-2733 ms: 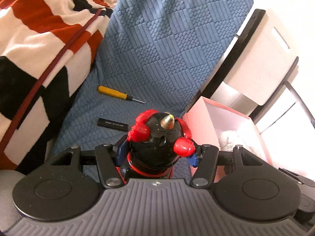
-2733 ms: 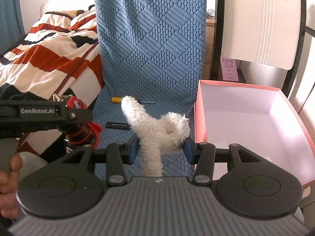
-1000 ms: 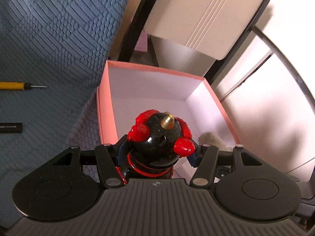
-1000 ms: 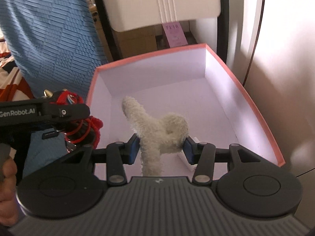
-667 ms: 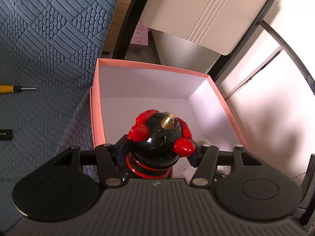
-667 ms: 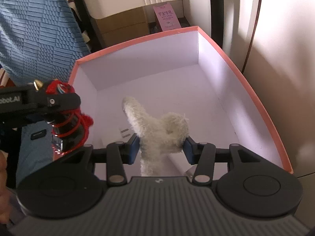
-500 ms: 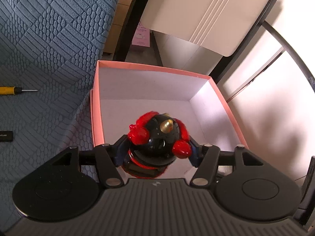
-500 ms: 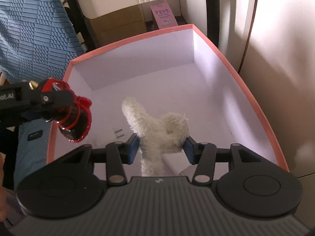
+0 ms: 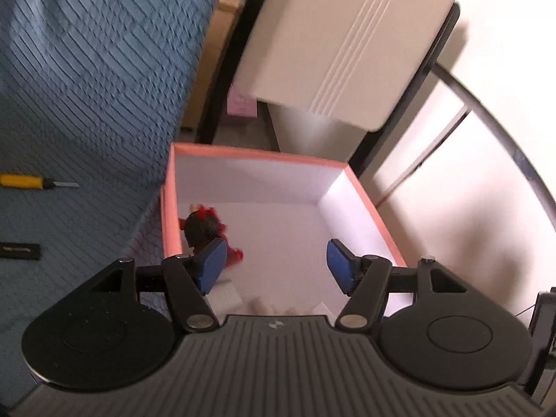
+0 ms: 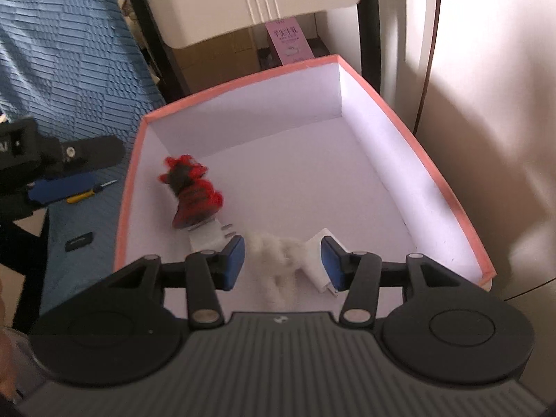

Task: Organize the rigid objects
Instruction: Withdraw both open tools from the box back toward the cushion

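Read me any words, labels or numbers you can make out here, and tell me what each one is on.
Nothing reads clearly.
Pink carton behind the pink box: printed characters, too blurred to read.
Small black bar on the blue cover: pale marking, too small to read.
Left gripper side: white lettering, cut off at the frame edge.

Left hand-held gripper (image 9: 274, 260) and right hand-held gripper (image 10: 282, 259) both gape, empty

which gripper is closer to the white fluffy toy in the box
Right. The right gripper hangs open directly over the white fluffy toy, which lies on the box floor under its fingers. The left gripper is off by the box's left edge, nearer the red and black toy.
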`<act>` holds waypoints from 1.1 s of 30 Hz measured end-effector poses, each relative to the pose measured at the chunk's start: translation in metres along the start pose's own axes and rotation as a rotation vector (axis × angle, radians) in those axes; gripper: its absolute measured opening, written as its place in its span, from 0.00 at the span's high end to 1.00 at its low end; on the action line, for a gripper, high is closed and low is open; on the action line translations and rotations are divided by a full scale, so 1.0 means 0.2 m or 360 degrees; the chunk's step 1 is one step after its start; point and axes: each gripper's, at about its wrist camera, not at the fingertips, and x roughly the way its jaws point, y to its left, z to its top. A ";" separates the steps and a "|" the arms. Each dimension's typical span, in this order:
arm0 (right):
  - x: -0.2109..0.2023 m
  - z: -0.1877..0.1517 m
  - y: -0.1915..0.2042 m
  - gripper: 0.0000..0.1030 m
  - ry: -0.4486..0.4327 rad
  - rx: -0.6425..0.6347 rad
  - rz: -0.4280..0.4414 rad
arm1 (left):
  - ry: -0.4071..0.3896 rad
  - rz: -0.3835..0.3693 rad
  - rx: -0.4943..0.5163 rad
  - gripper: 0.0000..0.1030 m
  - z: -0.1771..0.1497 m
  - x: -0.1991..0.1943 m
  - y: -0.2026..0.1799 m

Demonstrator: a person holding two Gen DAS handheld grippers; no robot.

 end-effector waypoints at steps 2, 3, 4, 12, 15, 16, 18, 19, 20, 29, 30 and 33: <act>-0.04 0.00 0.03 0.50 -0.0021 -0.0018 0.0009 | -0.0047 0.0005 0.0011 0.33 0.00 -0.08 0.00; -0.06 -0.01 0.05 0.50 -0.0036 -0.0031 0.0019 | -0.0068 0.0008 0.0015 0.33 0.00 -0.11 0.00; -0.09 -0.01 0.07 0.50 -0.0054 -0.0050 0.0031 | -0.0088 0.0012 0.0011 0.33 0.00 -0.15 0.00; -0.31 -0.08 0.19 0.50 -0.0235 -0.0116 0.0129 | -0.0239 0.0046 0.0018 0.33 -0.09 -0.43 0.06; -0.38 -0.12 0.24 0.50 -0.0313 -0.0118 0.0150 | -0.0282 0.0092 0.0057 0.33 -0.13 -0.52 0.06; -0.39 -0.13 0.26 0.50 -0.0332 -0.0122 0.0155 | -0.0291 0.0118 0.0069 0.33 -0.14 -0.55 0.07; -0.42 -0.16 0.29 0.50 -0.0356 -0.0131 0.0163 | -0.0301 0.0128 0.0064 0.33 -0.16 -0.60 0.09; -0.43 -0.17 0.30 0.50 -0.0359 -0.0139 0.0169 | -0.0299 0.0130 0.0069 0.33 -0.17 -0.62 0.10; -0.43 -0.19 0.32 0.50 -0.0360 -0.0148 0.0173 | -0.0302 0.0140 0.0078 0.33 -0.18 -0.63 0.12; -0.50 -0.37 0.42 0.50 -0.0400 -0.0326 0.0187 | -0.0328 0.0245 0.0023 0.33 -0.31 -0.79 0.28; -0.51 -0.39 0.43 0.50 -0.0401 -0.0344 0.0192 | -0.0331 0.0260 0.0010 0.33 -0.32 -0.81 0.30; -0.53 -0.43 0.45 0.50 -0.0377 -0.0357 0.0208 | -0.0328 0.0293 -0.0019 0.33 -0.36 -0.86 0.36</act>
